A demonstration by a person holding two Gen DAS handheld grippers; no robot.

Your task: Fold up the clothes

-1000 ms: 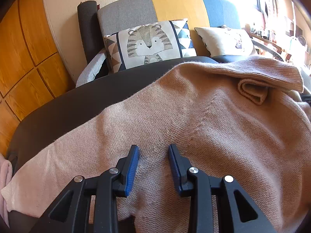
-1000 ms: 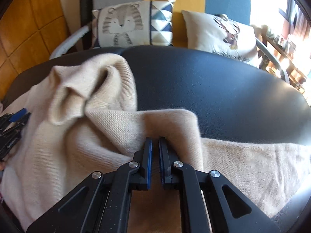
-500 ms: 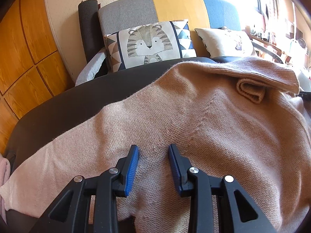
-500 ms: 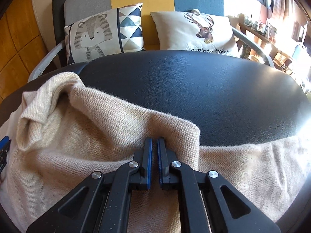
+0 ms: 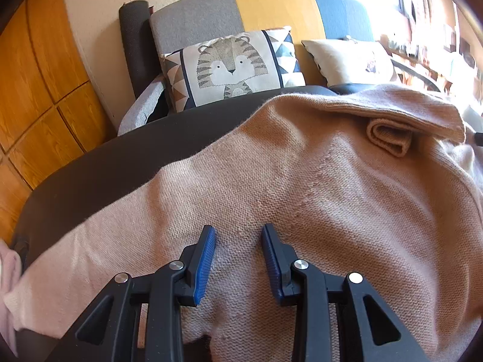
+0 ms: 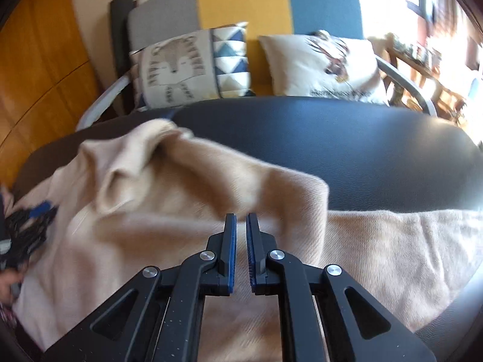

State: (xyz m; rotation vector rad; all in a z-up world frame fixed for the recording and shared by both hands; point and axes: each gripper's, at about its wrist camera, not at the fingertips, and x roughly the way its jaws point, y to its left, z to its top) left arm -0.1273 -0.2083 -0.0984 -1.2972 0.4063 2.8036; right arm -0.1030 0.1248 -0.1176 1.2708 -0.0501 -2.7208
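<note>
A beige knit sweater [image 5: 302,181] lies spread over a dark padded tabletop [image 5: 120,166]. Its rolled collar [image 5: 389,138] sits at the far right under a folded-over flap. My left gripper [image 5: 238,229] is open, its blue pads resting low over the sweater's body with nothing pinched. In the right wrist view the sweater [image 6: 151,226] is blurred. A folded-over part ends at a corner just beyond my right gripper [image 6: 241,215]. Its jaws are opening to a narrow slit, and no cloth shows clamped between them. The left gripper [image 6: 30,226] shows blurred at the far left.
Behind the tabletop [image 6: 332,138] stands a grey, yellow and blue sofa [image 5: 271,6] with a tiger cushion [image 5: 229,66] and a white deer cushion [image 6: 326,66]. Wooden panels [image 5: 30,90] fill the left. A pink cloth [image 5: 6,271] hangs at the left edge.
The right gripper carried the sweater's fold leftward over the body, then its jaws parted slightly and the fold now lies flatter. The left gripper has kept still.
</note>
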